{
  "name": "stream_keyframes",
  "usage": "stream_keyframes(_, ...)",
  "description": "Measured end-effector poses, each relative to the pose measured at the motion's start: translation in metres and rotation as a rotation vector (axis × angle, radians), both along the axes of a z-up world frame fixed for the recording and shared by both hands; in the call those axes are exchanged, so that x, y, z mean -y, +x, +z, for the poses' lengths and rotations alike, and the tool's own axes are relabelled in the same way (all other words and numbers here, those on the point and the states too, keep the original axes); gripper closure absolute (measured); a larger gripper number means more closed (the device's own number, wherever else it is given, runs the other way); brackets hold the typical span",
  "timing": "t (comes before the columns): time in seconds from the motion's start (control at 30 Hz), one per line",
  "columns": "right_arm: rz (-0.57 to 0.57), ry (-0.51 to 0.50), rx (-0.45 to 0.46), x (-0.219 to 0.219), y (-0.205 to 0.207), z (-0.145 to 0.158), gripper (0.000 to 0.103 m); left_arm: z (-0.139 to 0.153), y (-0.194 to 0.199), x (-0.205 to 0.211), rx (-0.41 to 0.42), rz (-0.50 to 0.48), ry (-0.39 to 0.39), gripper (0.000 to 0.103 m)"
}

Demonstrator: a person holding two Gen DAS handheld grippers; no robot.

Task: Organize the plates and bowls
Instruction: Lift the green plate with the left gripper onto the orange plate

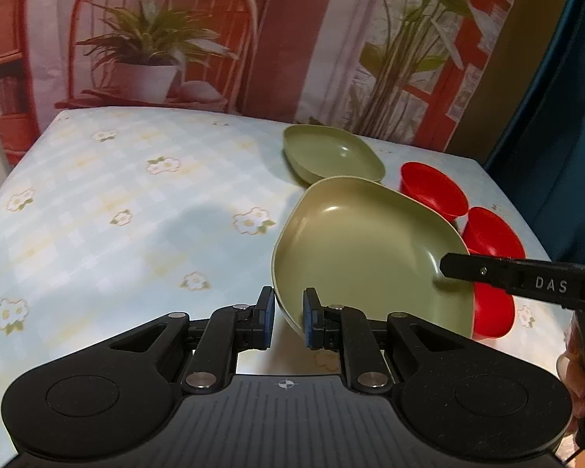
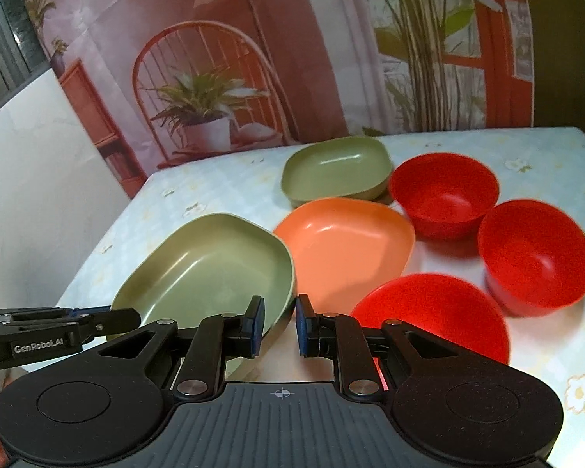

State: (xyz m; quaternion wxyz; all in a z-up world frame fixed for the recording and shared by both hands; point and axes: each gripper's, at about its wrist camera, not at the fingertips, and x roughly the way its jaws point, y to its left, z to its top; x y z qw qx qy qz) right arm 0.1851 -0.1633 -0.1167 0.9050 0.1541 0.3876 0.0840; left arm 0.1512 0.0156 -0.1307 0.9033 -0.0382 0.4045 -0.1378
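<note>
Here, plate: the near green plate [image 2: 210, 269] hangs tilted above the flowered tablecloth [image 1: 117, 202], one edge in each tool, beside the orange plate [image 2: 347, 241].
Left gripper: the left gripper [image 1: 288, 318] has its jaws nearly closed, blue pads pinching the plate's near rim between them.
Right gripper: the right gripper [image 2: 279, 325] clamps the rim on the plate's opposite side, jaws just as narrow.
Other plates: a second green plate [image 2: 337, 167] sits farther back on the table; the orange one rests between the two green ones.
Bowls: three red bowls [image 2: 534, 253] stand upright in a cluster, well clear of the lifted plate except the nearest, which sits just beside the right gripper.
Step in hand: likely carrying the plate to stack on another plate. Both hands should rise and travel together, keeping the plate near level so neither rim slips from the thin pinch, and pass clear of the orange plate's edge.
Hard to make out: the plate's underside and how deep either rim sits in the pads; the orange plate is hidden in the left wrist view; only fingertips of a hand [image 1: 577, 366] show.
</note>
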Motion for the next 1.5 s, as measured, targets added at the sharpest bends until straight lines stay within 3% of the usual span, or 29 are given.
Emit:
stream_keyframes(0.8, -0.056, -0.032, 0.006, 0.045, 0.027, 0.005, 0.087, -0.007, 0.038, 0.038, -0.031, -0.078, -0.004, 0.086)
stream_keyframes(1.5, -0.023, -0.06, -0.04, 0.056, 0.098, -0.023, 0.087, -0.027, 0.083, 0.049, -0.104, -0.057, 0.037, 0.085)
